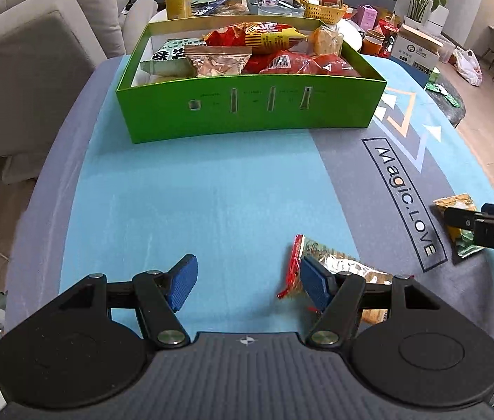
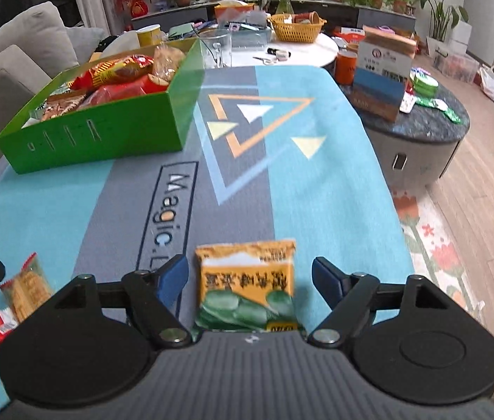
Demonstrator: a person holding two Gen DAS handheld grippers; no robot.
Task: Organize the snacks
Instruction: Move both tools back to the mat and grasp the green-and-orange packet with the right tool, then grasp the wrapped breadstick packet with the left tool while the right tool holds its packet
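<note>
- The green box [image 1: 250, 112], far left on the mat [image 1: 194, 210], already holds most snacks.
- Left gripper [image 1: 248, 281]: fingers wide apart, empty, red-edged packet [image 1: 338, 266] just beside it, not yet gripped.
- Right gripper [image 2: 250, 280]: spread wide around the yellow packet [image 2: 247, 287], not pressing it; both packets remain to box.

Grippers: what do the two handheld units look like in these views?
Both match: the left gripper and right gripper have a grey ribbed body, black round side housings, black linkage arms with silver pivots, and ribbed blue pads. White "DAS" lettering marks the right unit's finger.
</note>
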